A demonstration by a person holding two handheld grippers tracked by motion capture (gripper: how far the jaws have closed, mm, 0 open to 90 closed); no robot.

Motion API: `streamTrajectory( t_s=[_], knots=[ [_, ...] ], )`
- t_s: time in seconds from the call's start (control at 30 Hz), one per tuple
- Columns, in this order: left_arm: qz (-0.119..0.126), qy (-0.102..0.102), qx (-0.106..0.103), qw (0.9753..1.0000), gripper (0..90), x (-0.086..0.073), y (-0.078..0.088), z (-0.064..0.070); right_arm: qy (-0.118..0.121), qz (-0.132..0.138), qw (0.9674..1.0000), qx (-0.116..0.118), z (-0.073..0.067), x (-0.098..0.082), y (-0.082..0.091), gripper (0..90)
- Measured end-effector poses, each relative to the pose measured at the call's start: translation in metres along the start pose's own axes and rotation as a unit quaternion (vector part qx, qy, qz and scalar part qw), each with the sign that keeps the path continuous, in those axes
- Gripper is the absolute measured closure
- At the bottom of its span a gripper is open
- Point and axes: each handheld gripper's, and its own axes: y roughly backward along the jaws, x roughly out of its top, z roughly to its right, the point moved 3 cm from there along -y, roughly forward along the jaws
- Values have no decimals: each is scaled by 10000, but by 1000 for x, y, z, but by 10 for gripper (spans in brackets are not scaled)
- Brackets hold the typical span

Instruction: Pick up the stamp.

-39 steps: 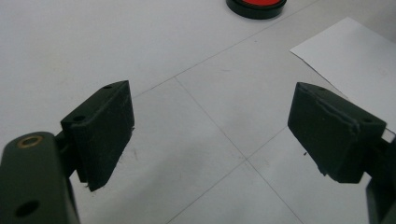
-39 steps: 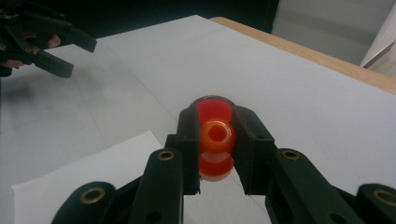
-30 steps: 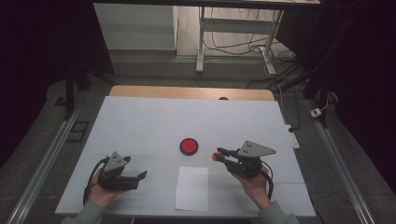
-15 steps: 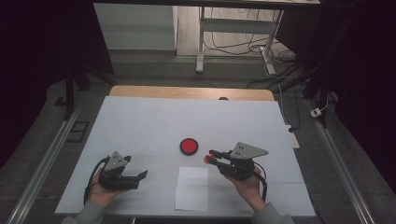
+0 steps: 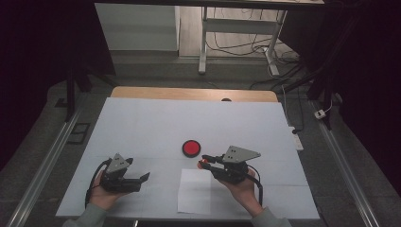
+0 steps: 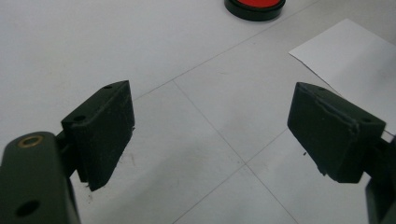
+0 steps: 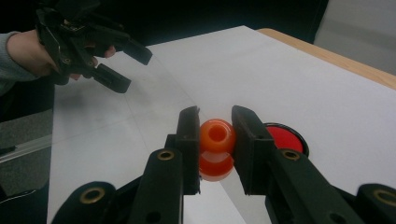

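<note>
My right gripper (image 7: 216,122) is shut on a small orange bead (image 7: 217,135) with a hole in its end. In the high view the right gripper (image 5: 204,161) holds the orange bead (image 5: 202,164) low over the table, just below the red disc (image 5: 191,148) and above the top edge of the white paper sheet (image 5: 195,191). The left gripper (image 5: 144,177) rests at the front left, open and with nothing between its fingers. Its own view shows the left gripper (image 6: 210,130) with jaws wide apart over bare table.
The red disc (image 7: 285,138) has a black rim and lies flat just right of the held bead. The left gripper (image 7: 133,70) and its hand appear far left in the right gripper view. The table (image 5: 142,123) has a wooden strip along its far edge.
The right gripper has moved left with the orange bead, from the right of the paper to just above its top edge. The left gripper has stayed in place.
</note>
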Motion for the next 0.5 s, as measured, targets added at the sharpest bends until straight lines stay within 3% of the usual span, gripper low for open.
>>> streamTrajectory(
  t_s=[0.5],
  knots=[
    [8,3,-10,10000,154,0,0,-1,23,20,10000,20,-1,0,-1,722]
  ],
)
